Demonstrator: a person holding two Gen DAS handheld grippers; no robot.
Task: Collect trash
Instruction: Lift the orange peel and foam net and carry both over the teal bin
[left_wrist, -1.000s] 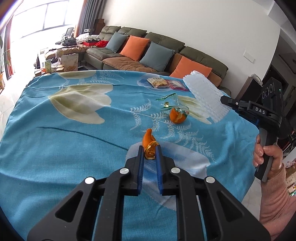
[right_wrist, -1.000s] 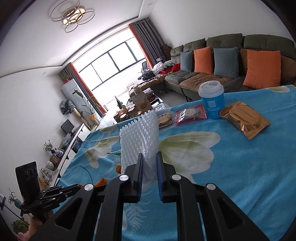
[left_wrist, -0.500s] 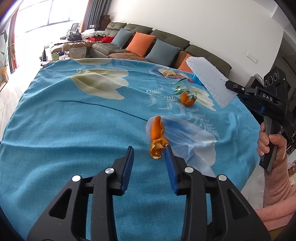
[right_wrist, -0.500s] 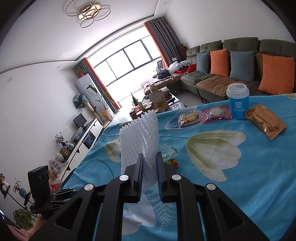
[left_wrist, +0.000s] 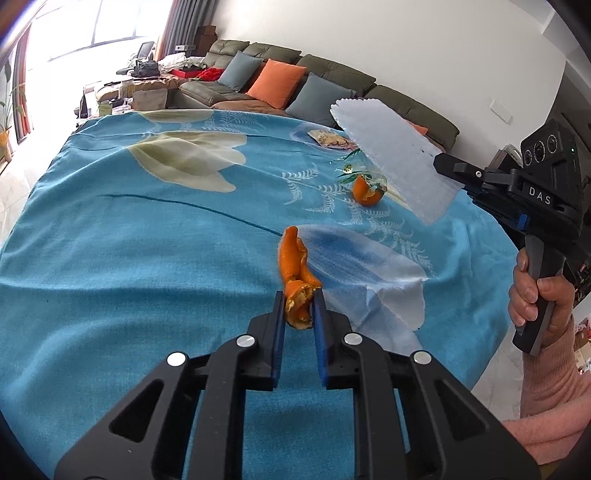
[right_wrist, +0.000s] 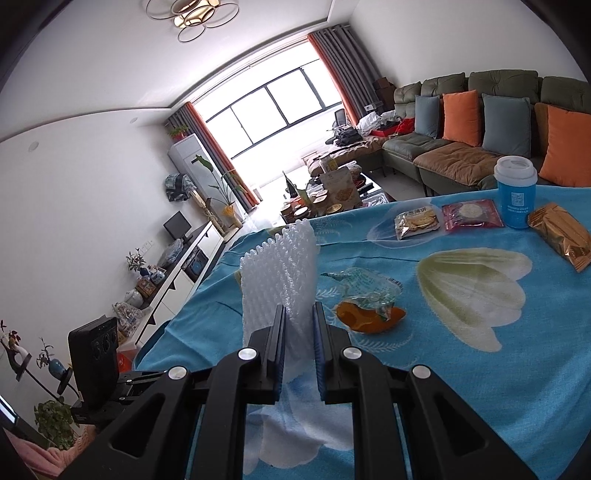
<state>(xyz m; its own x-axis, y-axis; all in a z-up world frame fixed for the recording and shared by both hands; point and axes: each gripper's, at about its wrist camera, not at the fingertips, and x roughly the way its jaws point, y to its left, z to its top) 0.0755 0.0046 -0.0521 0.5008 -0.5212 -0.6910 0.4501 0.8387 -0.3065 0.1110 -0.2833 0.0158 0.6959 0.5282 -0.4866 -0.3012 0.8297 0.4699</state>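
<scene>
A strip of orange peel (left_wrist: 297, 273) sits pinched between the left gripper (left_wrist: 299, 306) above the blue floral tablecloth (left_wrist: 129, 258). The right gripper (right_wrist: 299, 321) clamps a white foam sheet (right_wrist: 280, 273) upright, near a peeled orange shell (right_wrist: 369, 317).

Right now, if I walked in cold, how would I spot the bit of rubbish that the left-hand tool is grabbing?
Find the table under the blue flowered cloth, then its near edge, where the left gripper closes on the orange peel. It is a long, curled strip lying bare on the cloth, unlike the rounder orange piece farther back, which sits under clear crinkled wrapping.
</scene>
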